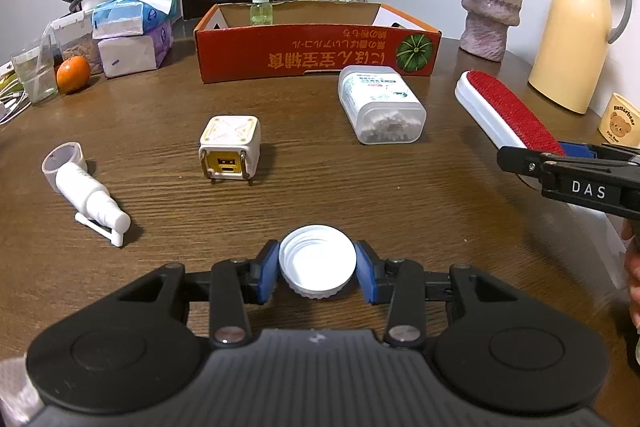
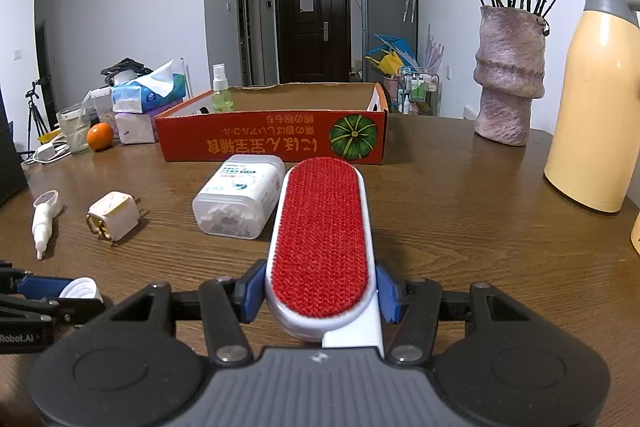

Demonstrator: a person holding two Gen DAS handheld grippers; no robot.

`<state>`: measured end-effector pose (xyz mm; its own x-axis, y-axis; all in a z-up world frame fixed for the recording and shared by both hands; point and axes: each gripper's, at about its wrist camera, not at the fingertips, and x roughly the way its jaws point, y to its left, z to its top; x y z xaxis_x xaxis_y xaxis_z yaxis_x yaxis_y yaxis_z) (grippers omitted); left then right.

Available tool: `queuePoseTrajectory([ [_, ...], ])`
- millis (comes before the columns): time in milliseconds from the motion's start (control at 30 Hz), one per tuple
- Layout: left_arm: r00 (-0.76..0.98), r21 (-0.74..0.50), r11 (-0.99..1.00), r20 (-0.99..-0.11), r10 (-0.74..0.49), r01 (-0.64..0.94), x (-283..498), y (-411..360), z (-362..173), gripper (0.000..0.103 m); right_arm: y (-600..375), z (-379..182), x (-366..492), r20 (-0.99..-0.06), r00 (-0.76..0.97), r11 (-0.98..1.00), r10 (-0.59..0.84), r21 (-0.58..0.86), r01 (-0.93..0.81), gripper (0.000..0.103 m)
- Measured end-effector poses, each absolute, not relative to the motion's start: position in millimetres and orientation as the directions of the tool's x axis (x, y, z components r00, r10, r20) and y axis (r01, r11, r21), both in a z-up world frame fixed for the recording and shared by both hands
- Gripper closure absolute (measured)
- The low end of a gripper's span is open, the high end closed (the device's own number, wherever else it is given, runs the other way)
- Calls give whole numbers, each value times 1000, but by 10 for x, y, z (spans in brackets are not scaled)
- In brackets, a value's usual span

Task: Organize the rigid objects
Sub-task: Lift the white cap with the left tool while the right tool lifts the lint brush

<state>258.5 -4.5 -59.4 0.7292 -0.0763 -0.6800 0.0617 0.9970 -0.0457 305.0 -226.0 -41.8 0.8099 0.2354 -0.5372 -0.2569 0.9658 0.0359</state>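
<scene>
Both tongs grip objects low over the wooden worktop.

In the lower centre of the left wrist view, the left tongs pinch a white screw cap, open side up, between blue pads. The right tongs clamp a red-faced lint brush, which points toward the red cardboard box at the frame's middle; its handle end is hidden under the tong body. The cotton swab tub lies just left of the brush. A charger cube and white spray bottle lie apart at left. A hand at the right edge is cut off.
</scene>
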Motion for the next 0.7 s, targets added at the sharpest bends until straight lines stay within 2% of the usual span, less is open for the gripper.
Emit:
queuePoseTrajectory([
  [700,789,-47,997,-609,-75,59,2621,12,-301,62,-2107,-246,2971,-505,824,960,255,27,-280,48],
])
